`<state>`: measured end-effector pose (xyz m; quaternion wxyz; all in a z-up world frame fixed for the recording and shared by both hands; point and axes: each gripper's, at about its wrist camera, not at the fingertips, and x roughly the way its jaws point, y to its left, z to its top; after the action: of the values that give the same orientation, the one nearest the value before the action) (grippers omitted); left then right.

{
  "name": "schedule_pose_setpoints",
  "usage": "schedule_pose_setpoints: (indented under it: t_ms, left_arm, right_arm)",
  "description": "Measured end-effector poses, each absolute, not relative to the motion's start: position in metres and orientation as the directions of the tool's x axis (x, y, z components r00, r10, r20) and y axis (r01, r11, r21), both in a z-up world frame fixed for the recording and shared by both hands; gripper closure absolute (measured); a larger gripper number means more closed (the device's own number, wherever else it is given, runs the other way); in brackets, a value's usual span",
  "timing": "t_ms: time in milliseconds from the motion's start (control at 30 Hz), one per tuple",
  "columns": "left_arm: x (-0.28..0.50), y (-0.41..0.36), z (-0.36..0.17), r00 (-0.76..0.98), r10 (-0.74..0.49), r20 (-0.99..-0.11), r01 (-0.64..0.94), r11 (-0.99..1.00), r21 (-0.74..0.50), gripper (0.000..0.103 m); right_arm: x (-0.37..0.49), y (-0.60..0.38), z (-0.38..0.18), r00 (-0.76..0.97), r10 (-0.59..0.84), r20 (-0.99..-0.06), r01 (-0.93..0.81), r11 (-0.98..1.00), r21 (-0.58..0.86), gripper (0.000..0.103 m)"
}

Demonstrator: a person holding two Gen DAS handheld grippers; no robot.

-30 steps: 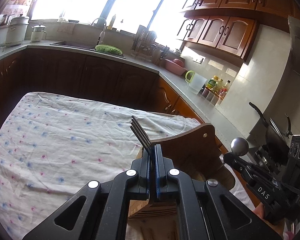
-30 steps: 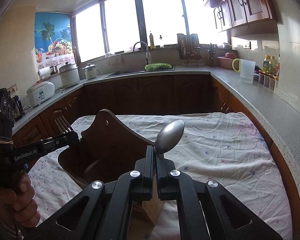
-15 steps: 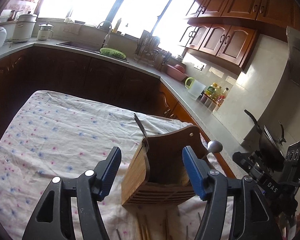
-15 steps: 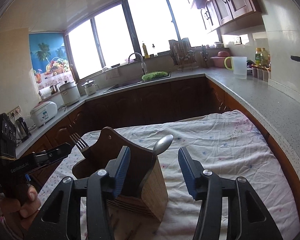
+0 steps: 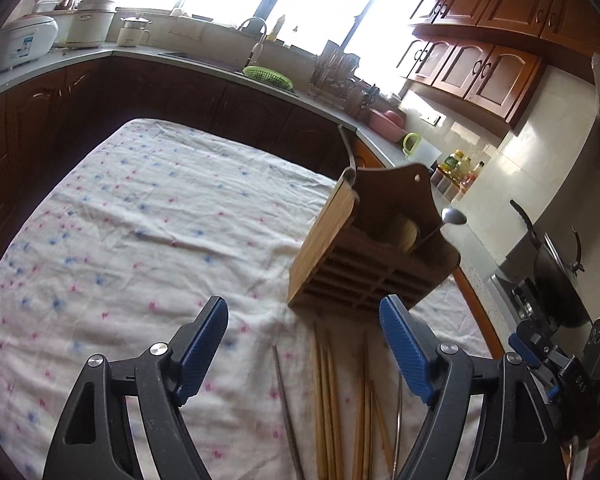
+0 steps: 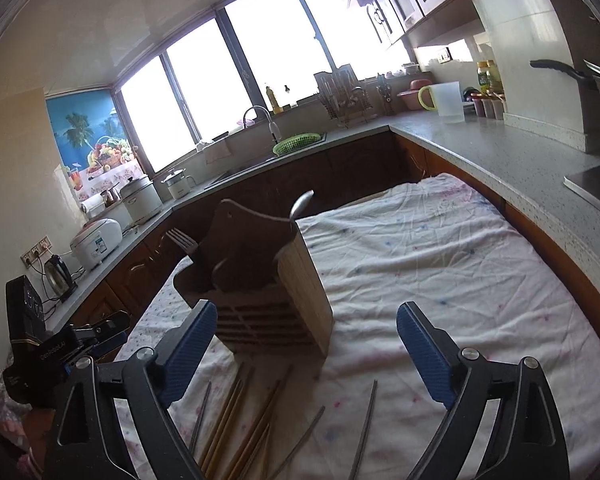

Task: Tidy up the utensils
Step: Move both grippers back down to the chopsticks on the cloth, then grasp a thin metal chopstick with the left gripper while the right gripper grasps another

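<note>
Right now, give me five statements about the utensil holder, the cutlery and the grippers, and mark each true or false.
1. The fork stands in the wooden holder. True.
2. The spoon lies on the cloth. False: it stands in the holder.
3. Chopsticks lie on the tablecloth. True.
4. The left gripper grips a chopstick. False: its jaws are opening, empty.
5. The right gripper holds nothing. True.

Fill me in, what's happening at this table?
A person is sorting utensils with two hand-held tools. The fork and spoon already stand in the wooden holder. The left tool and right tool are both empty, jaws opening, in front of the holder. Chopsticks lie on the cloth, not yet picked up.
</note>
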<state>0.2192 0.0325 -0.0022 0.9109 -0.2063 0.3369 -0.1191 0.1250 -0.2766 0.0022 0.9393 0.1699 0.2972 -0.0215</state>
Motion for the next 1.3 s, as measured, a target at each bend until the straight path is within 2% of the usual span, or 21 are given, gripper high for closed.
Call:
schedule_pose_setpoints:
  t_ms: [367,633,733,800,833,967,1100,1233,1300]
  left_arm:
    - [0.185,0.029,-0.025,0.691,-0.307,-0.655,0.012,0.910,-0.414,0.025]
    - [0.191,0.021,-0.029,0.663,-0.266,-0.700,0.009,0.937,-0.348,0.027]
    - [0.197,0.016,-0.029,0.650,-0.261,-0.714,0.019,0.945,-0.328,0.028]
    - [0.201,0.012,-0.030,0.638,-0.265,-0.723,0.028,0.946,-0.322,0.033]
    - [0.204,0.010,-0.031,0.631,-0.267,-0.729,0.034,0.947,-0.319,0.036]
    - [0.221,0.002,-0.036,0.592,-0.285,-0.754,0.060,0.948,-0.311,0.055]
    - [0.239,-0.007,-0.043,0.548,-0.295,-0.782,0.086,0.950,-0.299,0.067]
    - [0.259,-0.016,-0.052,0.516,-0.285,-0.808,0.097,0.956,-0.276,0.071]
    - [0.269,-0.021,-0.060,0.495,-0.281,-0.822,0.104,0.959,-0.265,0.077]
  right_arm:
    - [0.077,-0.274,-0.041,0.756,0.046,-0.653,0.215,0.925,0.314,0.010]
    - [0.077,-0.257,-0.049,0.733,0.067,-0.677,0.189,0.936,0.297,0.011]
    - [0.084,-0.248,-0.050,0.721,0.068,-0.689,0.172,0.946,0.274,0.021]
    - [0.089,-0.244,-0.053,0.704,0.073,-0.706,0.169,0.949,0.267,0.028]
    - [0.092,-0.242,-0.055,0.694,0.075,-0.716,0.169,0.950,0.263,0.034]
    - [0.106,-0.239,-0.067,0.648,0.087,-0.757,0.177,0.949,0.260,0.055]
    - [0.120,-0.238,-0.079,0.604,0.098,-0.791,0.185,0.948,0.259,0.063]
    - [0.137,-0.235,-0.091,0.556,0.093,-0.826,0.194,0.952,0.238,0.069]
    - [0.145,-0.235,-0.099,0.527,0.090,-0.845,0.199,0.954,0.226,0.072]
